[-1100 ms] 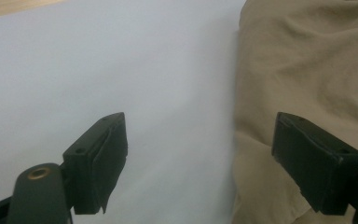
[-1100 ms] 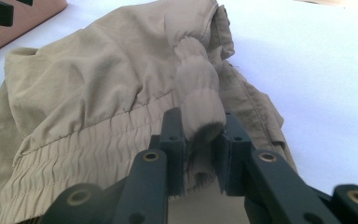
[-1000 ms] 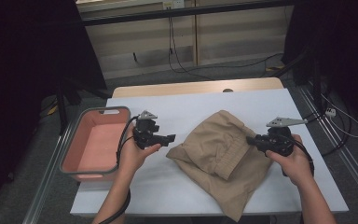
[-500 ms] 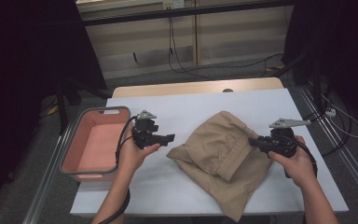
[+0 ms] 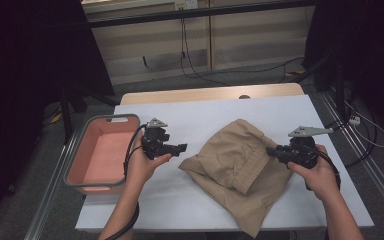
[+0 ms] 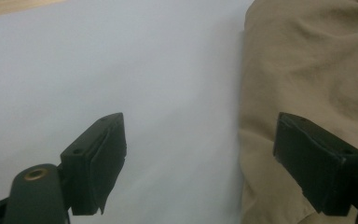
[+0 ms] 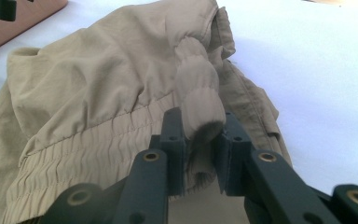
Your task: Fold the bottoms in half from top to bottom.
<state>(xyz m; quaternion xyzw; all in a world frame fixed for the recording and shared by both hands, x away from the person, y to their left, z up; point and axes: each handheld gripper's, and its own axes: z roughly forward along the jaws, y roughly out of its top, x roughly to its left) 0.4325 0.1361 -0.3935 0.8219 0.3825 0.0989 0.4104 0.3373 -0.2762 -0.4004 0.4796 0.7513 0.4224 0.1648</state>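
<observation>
One khaki garment [image 5: 237, 170] | long axis slanting far-left to near-right | right claw [image 7: 199, 154] clenched on its waistband fold | left claw [image 6: 214, 158] released

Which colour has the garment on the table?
The garment is plain tan, khaki-like; the right gripper view shows it best.

High view dim, dark at both sides, soft overhead light on the white table [image 5: 220, 115]; gripper views brighter, near jaws slightly soft, shadows faint
</observation>
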